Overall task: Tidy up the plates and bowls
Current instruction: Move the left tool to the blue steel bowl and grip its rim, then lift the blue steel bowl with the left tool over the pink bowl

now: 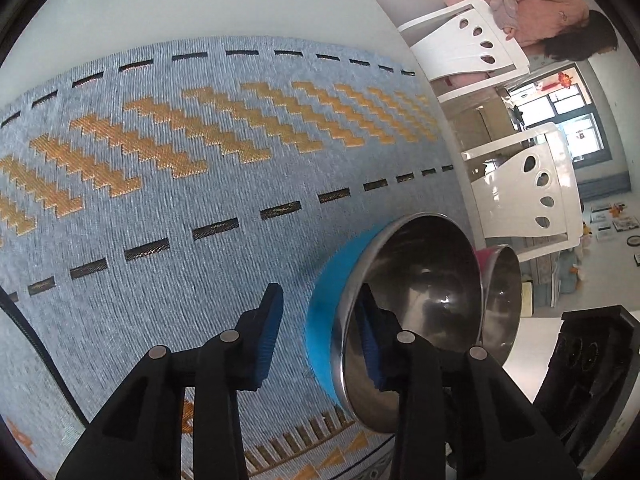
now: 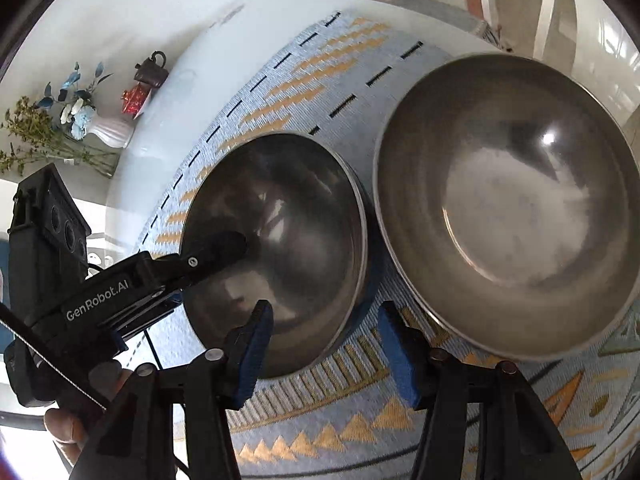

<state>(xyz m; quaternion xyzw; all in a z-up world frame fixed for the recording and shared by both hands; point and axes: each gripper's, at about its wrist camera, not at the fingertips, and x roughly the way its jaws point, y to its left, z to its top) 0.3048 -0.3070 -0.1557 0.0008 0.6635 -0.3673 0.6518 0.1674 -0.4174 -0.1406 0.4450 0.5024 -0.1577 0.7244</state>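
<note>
A steel bowl with a blue outer wall (image 1: 320,320) stands on the woven mat. A second steel bowl with a pink outer wall (image 1: 500,300) stands right beside it. My left gripper (image 1: 318,340) straddles the blue bowl's rim, one pad inside and the other outside with a gap to the wall. In the right wrist view the blue bowl (image 2: 280,220) is at centre, the larger-looking second bowl (image 2: 508,200) to its right. My right gripper (image 2: 326,352) is open over the blue bowl's near rim, its pads clear of the metal. One left finger (image 2: 216,250) reaches into the bowl.
The blue-grey mat with orange zigzags (image 1: 160,200) covers a white round table (image 2: 160,128). A vase of flowers (image 2: 108,132) and a small dark teapot (image 2: 152,68) stand at the far edge. Two white chairs (image 1: 472,44) and a seated person in pink (image 1: 540,4) are beyond.
</note>
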